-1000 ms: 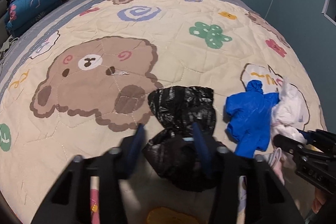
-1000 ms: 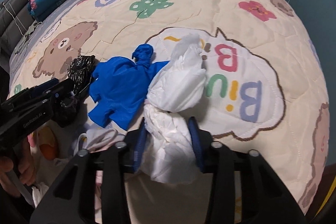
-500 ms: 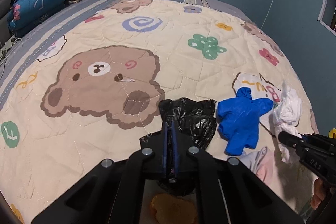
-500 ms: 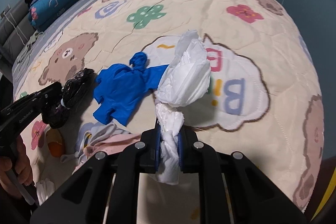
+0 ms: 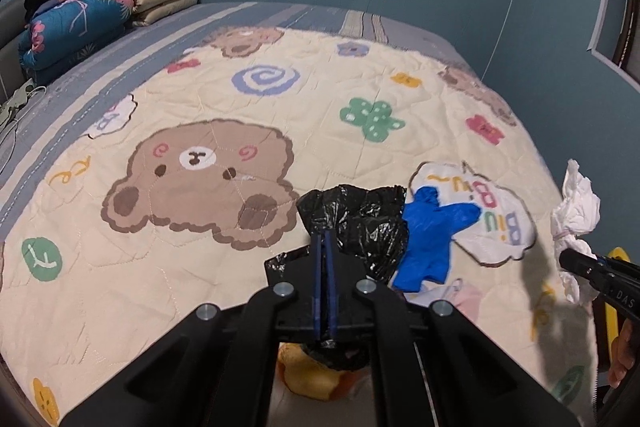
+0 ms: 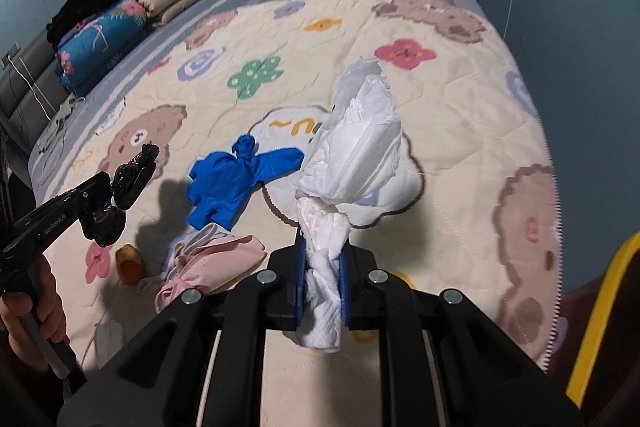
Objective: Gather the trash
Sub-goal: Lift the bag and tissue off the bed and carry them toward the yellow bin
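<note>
The left gripper (image 5: pixel 325 247) is clamped on a crumpled black plastic bag (image 5: pixel 360 219) and the right gripper (image 6: pixel 323 267) on the twisted neck of a white one (image 6: pixel 356 147), both above the quilt (image 5: pixel 280 107), light, soft, probably slippery, so best held at the bunched neck.

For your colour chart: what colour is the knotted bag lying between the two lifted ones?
Bright blue bag, clearest in the right wrist view.

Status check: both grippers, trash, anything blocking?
Left gripper shut on black bag. Right gripper shut on white bag. Blue bag on quilt. Nothing blocking.
</note>
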`<state>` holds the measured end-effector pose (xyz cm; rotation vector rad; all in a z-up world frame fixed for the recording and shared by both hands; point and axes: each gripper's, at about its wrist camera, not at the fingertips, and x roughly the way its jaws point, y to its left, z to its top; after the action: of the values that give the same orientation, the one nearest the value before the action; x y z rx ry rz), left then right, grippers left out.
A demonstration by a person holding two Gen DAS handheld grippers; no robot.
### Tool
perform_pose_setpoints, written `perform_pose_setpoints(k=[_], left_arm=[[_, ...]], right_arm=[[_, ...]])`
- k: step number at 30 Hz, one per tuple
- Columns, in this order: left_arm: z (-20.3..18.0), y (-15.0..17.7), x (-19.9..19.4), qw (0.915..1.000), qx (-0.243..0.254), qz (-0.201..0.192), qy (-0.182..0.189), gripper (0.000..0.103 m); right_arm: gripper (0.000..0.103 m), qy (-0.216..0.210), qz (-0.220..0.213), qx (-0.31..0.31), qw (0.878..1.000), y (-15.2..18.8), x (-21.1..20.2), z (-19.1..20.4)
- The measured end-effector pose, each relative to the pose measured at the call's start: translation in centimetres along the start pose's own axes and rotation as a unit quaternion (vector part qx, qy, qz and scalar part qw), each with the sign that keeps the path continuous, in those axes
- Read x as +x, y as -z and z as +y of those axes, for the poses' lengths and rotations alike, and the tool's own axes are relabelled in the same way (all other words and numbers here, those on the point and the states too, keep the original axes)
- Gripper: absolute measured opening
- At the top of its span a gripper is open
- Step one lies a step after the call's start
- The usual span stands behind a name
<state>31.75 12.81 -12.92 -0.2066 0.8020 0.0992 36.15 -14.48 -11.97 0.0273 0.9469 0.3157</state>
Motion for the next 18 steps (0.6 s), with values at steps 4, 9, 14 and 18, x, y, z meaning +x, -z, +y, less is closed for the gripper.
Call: perform_pose_setpoints(k=[4, 9, 14, 18], left_arm=[[-0.3, -0.4, -2.1, 0.9998, -0.001, -0.016, 0.007, 0.002], [-1.0, -0.8, -4.6, 0.9993, 0.004, -0.035, 0.015, 0.002], [-2.1, -1.1, -7.3, 0.998, 0.008, -0.054, 0.031, 0.002], [-3.3, -1.2, -9.0, 0.9969, 0.017, -0.065, 0.041, 0.002]], right_arm=[[0.013, -0.004, -0.019, 0.005, 1.0, 0.2, -2.9, -0.7], [0.013, -0.006, -0.047, 0.004, 0.999, 0.5, -6.7, -1.1], [0.013, -0.009, -0.072, 0.005, 0.997, 0.8, -10.2, -1.7], [0.013, -0.009, -0.091, 0.005, 0.996, 1.0, -12.8, -2.1]])
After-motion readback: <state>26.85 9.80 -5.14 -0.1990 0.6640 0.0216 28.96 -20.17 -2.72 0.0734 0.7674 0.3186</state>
